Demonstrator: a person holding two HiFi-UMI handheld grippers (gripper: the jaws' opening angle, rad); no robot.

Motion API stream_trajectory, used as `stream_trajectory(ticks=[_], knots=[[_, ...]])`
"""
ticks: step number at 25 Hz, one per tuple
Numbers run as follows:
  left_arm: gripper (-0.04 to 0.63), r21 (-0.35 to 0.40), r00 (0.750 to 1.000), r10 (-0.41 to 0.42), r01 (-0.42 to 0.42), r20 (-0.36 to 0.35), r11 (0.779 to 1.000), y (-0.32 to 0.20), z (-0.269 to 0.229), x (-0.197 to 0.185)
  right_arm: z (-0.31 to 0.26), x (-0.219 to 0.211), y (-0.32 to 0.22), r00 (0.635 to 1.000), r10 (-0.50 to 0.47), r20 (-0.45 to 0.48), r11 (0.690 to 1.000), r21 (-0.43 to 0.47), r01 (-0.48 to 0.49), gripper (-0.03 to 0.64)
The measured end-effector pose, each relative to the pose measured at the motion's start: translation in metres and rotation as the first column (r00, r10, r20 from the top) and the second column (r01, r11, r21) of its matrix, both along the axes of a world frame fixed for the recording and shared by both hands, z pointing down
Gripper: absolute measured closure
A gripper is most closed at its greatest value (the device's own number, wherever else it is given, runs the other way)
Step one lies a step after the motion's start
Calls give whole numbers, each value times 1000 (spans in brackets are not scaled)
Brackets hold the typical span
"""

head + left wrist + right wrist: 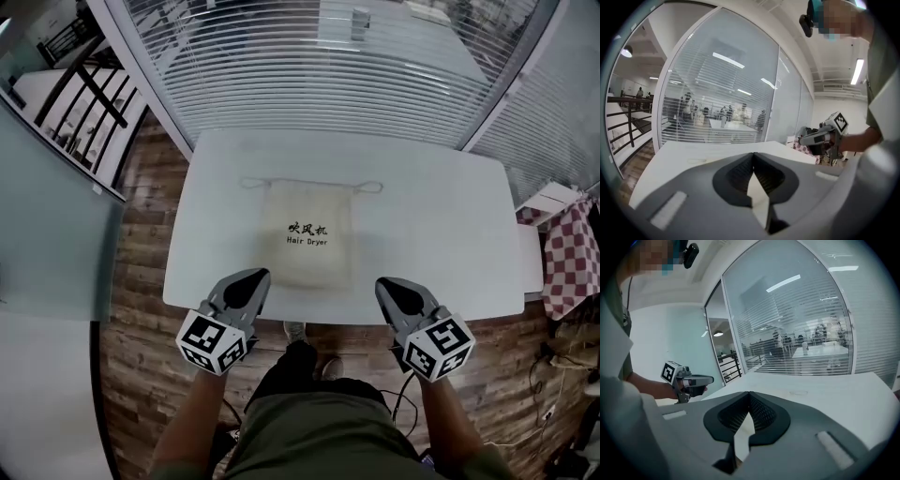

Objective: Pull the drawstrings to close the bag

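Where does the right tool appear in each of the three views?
Head view: right tool, lower right, over the near edge of the table.
Left gripper view: right tool at middle right.
Right gripper view: right tool fills the bottom, jaws shut.
Shared landmark: the white table.

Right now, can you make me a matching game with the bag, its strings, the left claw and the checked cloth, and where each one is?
1 bag
2 drawstrings
3 left claw
4 checked cloth

A off the right end of the table
B middle of the table
C at the bag's far edge
D by the bag's near left corner

Pairs: 1-B, 2-C, 3-D, 4-A
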State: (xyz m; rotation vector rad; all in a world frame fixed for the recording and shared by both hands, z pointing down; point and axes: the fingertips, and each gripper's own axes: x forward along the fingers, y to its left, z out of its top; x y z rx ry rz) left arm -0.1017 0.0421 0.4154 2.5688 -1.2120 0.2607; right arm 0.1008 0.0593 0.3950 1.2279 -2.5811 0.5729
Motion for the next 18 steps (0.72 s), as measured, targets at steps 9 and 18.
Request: stream_trajectory(ticks=[9,18], knots=[[589,-24,1000,21,-21,-4,999,-64,16,-27,12,-26,-62,1000,17,-14,1000,-22,-18,606],[589,-53,997,76,-74,26,996,-117,34,-47,24,-38,-108,998,51,-38,998,-37,-52,606]])
